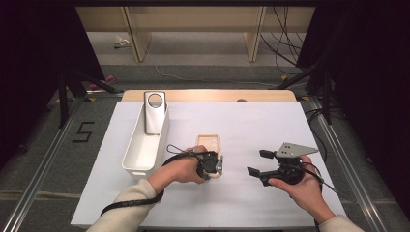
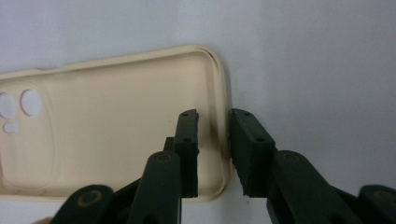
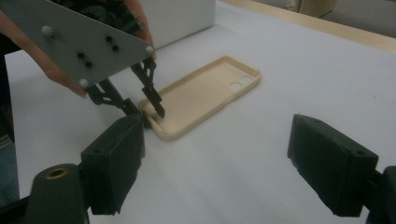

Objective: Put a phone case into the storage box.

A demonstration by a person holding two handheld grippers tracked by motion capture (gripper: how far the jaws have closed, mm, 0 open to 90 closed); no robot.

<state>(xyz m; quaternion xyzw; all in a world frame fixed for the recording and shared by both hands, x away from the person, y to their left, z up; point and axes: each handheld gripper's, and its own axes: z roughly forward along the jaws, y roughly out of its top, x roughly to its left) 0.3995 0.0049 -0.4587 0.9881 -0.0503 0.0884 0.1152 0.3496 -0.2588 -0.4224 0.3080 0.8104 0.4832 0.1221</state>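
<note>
A cream phone case (image 1: 209, 141) lies open side up on the white sheet, its camera holes at the far end. My left gripper (image 1: 217, 166) points down over the case's near end. In the left gripper view the case (image 2: 116, 121) has its end wall between the jaws of the left gripper (image 2: 215, 116): one pad stands inside the case, clear of the wall, the other just outside it. My right gripper (image 1: 256, 163) rests open to the right of the case with nothing between its fingers. In its own view, the right gripper (image 3: 233, 172) faces the case (image 3: 205, 93).
A long white bin (image 1: 145, 145) stands left of the case, with a grey plate with a round hole (image 1: 155, 111) leaning in its far end. The white sheet (image 1: 251, 121) covers the wooden table. Dark stands and cables flank the table.
</note>
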